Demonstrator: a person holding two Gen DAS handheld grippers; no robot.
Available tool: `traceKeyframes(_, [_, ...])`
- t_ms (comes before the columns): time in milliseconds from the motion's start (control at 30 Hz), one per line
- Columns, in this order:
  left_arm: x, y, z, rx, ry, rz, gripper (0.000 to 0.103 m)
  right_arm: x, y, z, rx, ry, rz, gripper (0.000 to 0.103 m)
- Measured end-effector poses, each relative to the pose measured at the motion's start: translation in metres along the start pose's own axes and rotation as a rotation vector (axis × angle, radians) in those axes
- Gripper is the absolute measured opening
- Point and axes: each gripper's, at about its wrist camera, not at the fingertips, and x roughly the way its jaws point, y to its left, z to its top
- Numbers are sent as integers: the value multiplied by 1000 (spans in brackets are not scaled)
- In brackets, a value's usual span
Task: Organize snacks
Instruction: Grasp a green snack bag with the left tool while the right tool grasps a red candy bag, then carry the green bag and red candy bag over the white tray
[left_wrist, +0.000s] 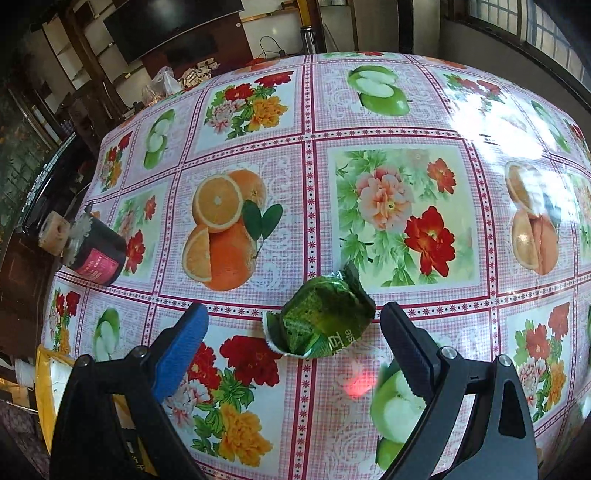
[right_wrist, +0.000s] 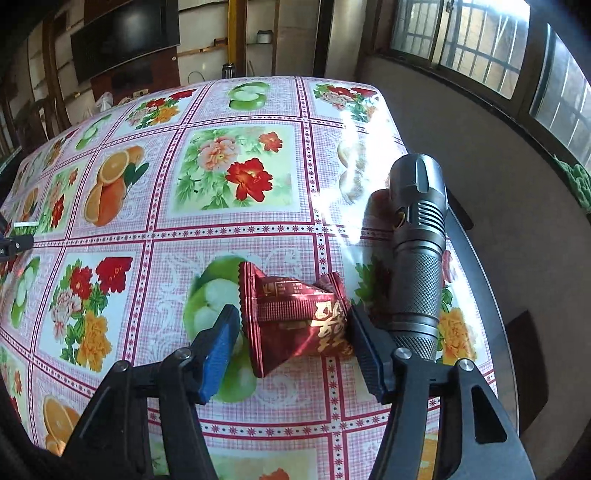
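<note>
A green snack packet (left_wrist: 320, 322) lies on the flowered tablecloth (left_wrist: 369, 140), between and just ahead of the fingertips of my left gripper (left_wrist: 295, 332), which is open and empty. A dark red snack packet (right_wrist: 295, 317) with gold lettering lies on the tablecloth (right_wrist: 207, 258) between the fingers of my right gripper (right_wrist: 291, 332), which is open around it; whether the pads touch it I cannot tell. A black snack packet (left_wrist: 98, 254) with a pink label lies at the table's left edge.
A black metal flashlight (right_wrist: 417, 251) lies just right of the red packet, near the table's right edge. A yellow-rimmed container (left_wrist: 48, 384) sits below the table's left edge. A small round roll (left_wrist: 53, 232) sits beyond the black packet.
</note>
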Motion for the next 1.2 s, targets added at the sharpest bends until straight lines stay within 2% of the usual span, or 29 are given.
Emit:
traceKeyframes(33, [3, 2, -1, -10, 2, -9, 94, -1, 1, 0, -1, -5, 6, 48])
traceKeyframes(67, [4, 5, -1, -27, -9, -26, 89, -1, 3, 0, -1, -6, 8, 45])
traceKeyframes(133, [4, 12, -2, -60, -13, -92, 66, -4, 5, -1, 5, -14, 27, 40])
traceKeyframes(167, [4, 14, -2, -68, -10, -114, 48, -6, 6, -2, 8, -15, 43, 39])
traceKeyframes(367, [-7, 10, -16, -52, -9, -130, 35, -27, 20, -18, 41, -34, 160, 34])
traceKeyframes(567, [-43, 18, -50, -84, -36, -246, 35, -64, 35, -38, 80, -65, 347, 32])
traceKeyframes(733, [-64, 36, -57, -122, -81, -319, 35, -82, 45, -48, 78, -80, 403, 32])
traceKeyframes(833, [-78, 49, -62, -133, -106, -389, 35, -93, 44, -54, 108, -91, 482, 32])
traceKeyframes(933, [-99, 51, -77, -103, -147, -422, 35, -104, 46, -62, 110, -105, 521, 32])
traceKeyframes(1067, [-127, 50, -102, -92, -177, -432, 35, -109, 54, -72, 106, -99, 565, 32])
traceKeyframes(1200, [-155, 44, -132, -65, -207, -271, 35, -118, 66, -86, 85, -82, 610, 32])
